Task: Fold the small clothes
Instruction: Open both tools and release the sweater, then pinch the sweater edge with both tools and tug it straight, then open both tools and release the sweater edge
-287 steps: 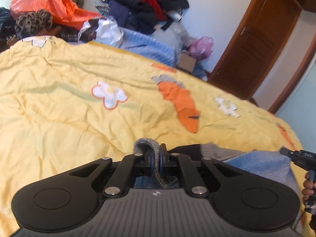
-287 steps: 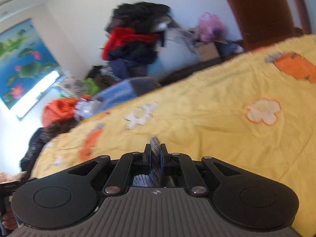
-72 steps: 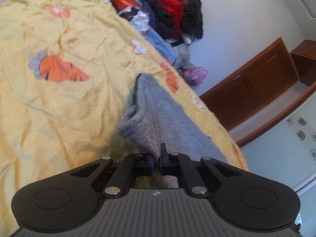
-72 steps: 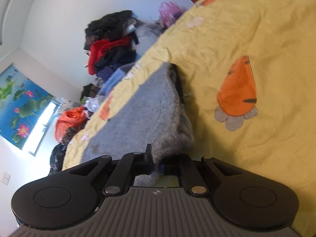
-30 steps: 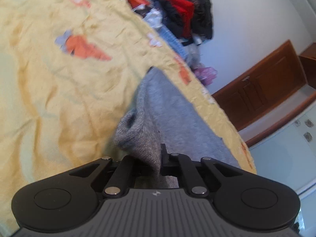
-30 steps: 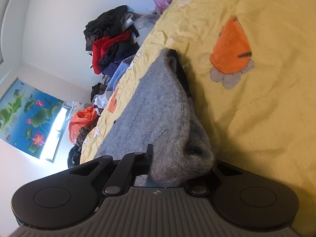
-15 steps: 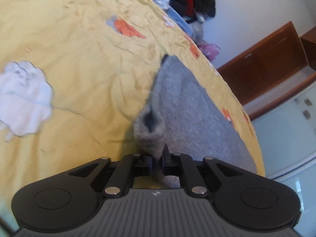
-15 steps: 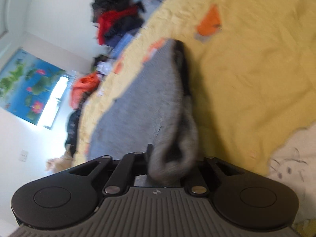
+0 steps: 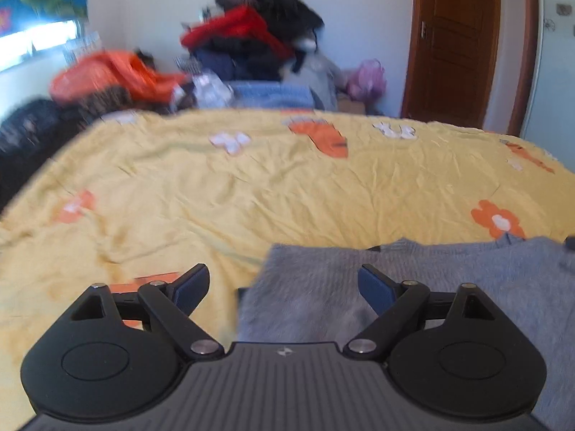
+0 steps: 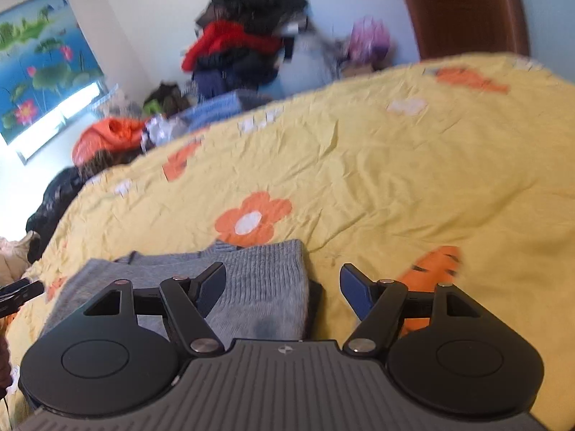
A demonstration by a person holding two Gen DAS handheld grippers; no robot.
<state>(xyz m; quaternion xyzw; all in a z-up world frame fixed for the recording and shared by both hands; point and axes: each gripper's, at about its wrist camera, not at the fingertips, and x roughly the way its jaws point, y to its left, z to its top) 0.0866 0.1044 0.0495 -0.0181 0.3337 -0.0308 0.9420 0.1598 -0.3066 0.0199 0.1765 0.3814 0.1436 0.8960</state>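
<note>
A grey knit garment [image 9: 413, 280] lies folded flat on the yellow flowered bedspread [image 9: 287, 194]. In the left wrist view my left gripper [image 9: 284, 283] is open and empty, over the garment's left edge. In the right wrist view the same grey garment [image 10: 258, 280] lies under my right gripper [image 10: 284, 283], which is open and empty over the garment's right edge. The tip of the other gripper [image 10: 18, 292] shows at the far left of the right wrist view.
A heap of clothes, red, black and blue [image 9: 251, 46], is piled against the far wall beyond the bed. An orange bag [image 9: 111, 75] lies to its left. A brown wooden door [image 9: 456, 43] stands at the right. A lotus picture [image 10: 39, 57] hangs on the left wall.
Both grippers have opened and let go of the grey garment, which now lies flat on the bed. Both cameras have swung level and pulled back.
</note>
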